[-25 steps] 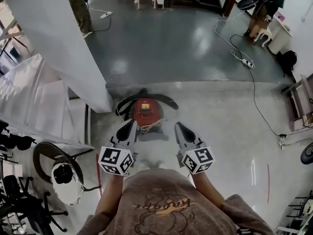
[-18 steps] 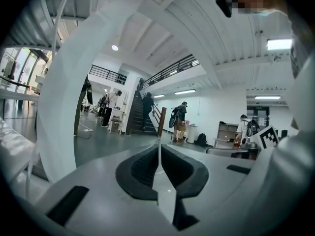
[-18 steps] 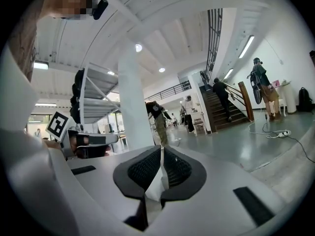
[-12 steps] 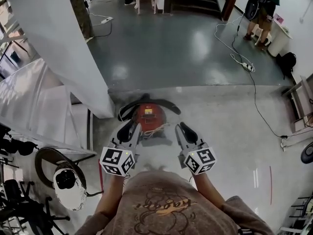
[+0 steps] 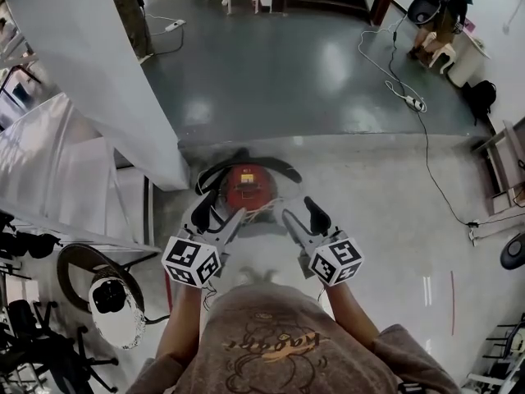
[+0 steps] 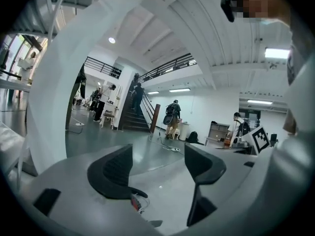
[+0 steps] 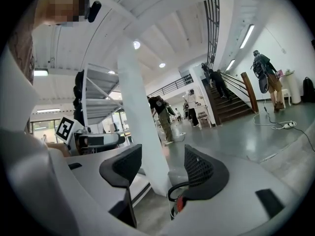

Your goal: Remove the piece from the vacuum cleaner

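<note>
head view: the vacuum cleaner sits on the floor just beside a white pillar. it has a round red body, a black hose arched round its far side and a pale cord heaped on its near edge. the left gripper and right gripper are held over that near edge. their jaws have just been opening and stand spread with nothing between them. which piece comes off is too small to tell, and the person's shirt cuts off the floor below

left gripper view: the jaws are wide apart with only bare floor in the gap. a sliver of red and cord peeps out under the left-hand jaw, and the gripper's own body hides the rest of the vacuum cleaner

right gripper view: the jaws are spread, and the pillar stands far behind the gap. a red scrap and a loop of hose show under the right-hand jaw, the rest hidden
</note>
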A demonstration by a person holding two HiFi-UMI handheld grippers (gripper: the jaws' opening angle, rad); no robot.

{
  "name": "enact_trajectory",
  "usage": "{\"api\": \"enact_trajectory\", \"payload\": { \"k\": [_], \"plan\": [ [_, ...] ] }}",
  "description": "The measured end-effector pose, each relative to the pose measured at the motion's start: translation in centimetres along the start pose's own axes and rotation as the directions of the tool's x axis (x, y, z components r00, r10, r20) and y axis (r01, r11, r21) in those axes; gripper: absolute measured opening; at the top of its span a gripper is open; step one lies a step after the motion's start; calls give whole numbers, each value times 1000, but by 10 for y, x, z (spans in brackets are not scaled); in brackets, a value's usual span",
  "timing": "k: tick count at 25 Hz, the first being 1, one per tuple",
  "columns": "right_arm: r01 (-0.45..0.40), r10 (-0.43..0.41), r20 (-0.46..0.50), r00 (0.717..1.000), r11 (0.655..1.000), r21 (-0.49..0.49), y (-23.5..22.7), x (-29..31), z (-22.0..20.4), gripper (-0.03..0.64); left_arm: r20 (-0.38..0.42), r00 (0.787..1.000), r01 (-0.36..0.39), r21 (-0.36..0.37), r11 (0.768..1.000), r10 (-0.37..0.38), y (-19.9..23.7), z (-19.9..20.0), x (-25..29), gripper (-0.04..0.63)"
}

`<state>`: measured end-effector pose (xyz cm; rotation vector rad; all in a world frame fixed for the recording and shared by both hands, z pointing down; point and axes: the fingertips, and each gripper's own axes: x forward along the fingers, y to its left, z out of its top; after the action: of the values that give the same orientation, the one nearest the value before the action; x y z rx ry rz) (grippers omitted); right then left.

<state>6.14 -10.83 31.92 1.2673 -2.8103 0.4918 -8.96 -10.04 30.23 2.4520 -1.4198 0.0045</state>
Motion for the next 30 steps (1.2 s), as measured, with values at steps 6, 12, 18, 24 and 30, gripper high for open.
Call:
{"api": "enact_trajectory", "payload": {
  "k": [6,12,18,24,30],
  "plan": [
    [-47,47,-36,998,999,12,0,10,-12,241,-35,999,18,-8,1000,-18,2,-14,12,305],
    [-61,64,-99,993,998,35,-11,24,-43,241,-98,995,26,-38,999,-30,11,-48,29,304],
    [-65,73,-170,983,997,50,-31,41,-93,241,-158,987,27,-64,998,-37,32,-99,48,304],
    [-75,86,-202,976,995,63,-51,57,-137,241,-184,981,37,-90,995,-54,49,-147,72,304],
    [-76,89,-219,972,995,68,-69,70,-187,241,-226,971,55,-101,993,-77,60,-204,91,304]
  ]
}}
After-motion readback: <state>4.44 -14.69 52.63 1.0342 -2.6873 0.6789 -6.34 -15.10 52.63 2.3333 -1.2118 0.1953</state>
